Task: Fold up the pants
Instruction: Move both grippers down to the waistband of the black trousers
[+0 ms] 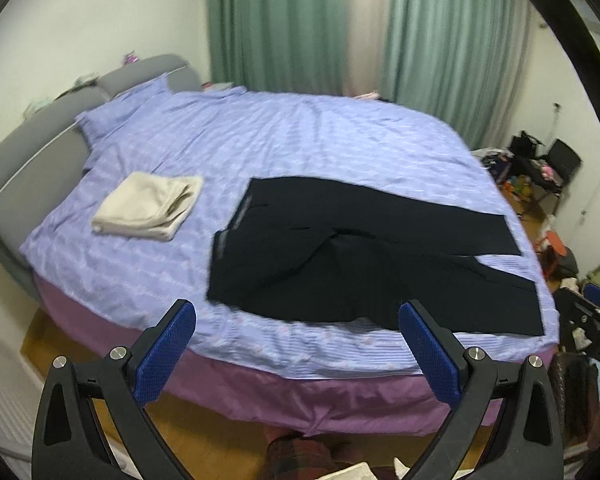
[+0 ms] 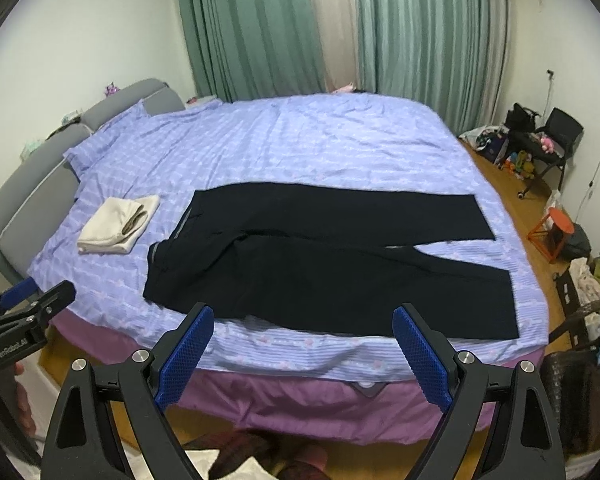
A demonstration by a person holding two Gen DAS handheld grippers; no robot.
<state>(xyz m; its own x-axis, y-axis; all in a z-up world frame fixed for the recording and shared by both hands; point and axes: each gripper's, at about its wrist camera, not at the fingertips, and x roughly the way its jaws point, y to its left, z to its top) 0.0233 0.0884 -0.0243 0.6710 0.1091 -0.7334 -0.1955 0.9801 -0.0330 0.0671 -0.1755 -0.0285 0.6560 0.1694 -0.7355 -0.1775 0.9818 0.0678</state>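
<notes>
A pair of black pants (image 1: 360,256) lies spread flat on the blue striped bedspread (image 1: 300,140), waistband to the left, both legs running right and slightly apart at the hems. The pants also show in the right wrist view (image 2: 332,264). My left gripper (image 1: 298,312) is open and empty, held above the bed's near edge in front of the pants. My right gripper (image 2: 304,318) is open and empty, also at the near edge in front of the pants. Neither touches the cloth.
A folded cream garment (image 1: 148,204) lies on the bed left of the pants. A grey headboard (image 1: 28,160) is at far left. Green curtains (image 2: 420,32) hang behind. A black chair (image 2: 556,140), an orange stool (image 2: 556,232) and clutter stand on the floor right.
</notes>
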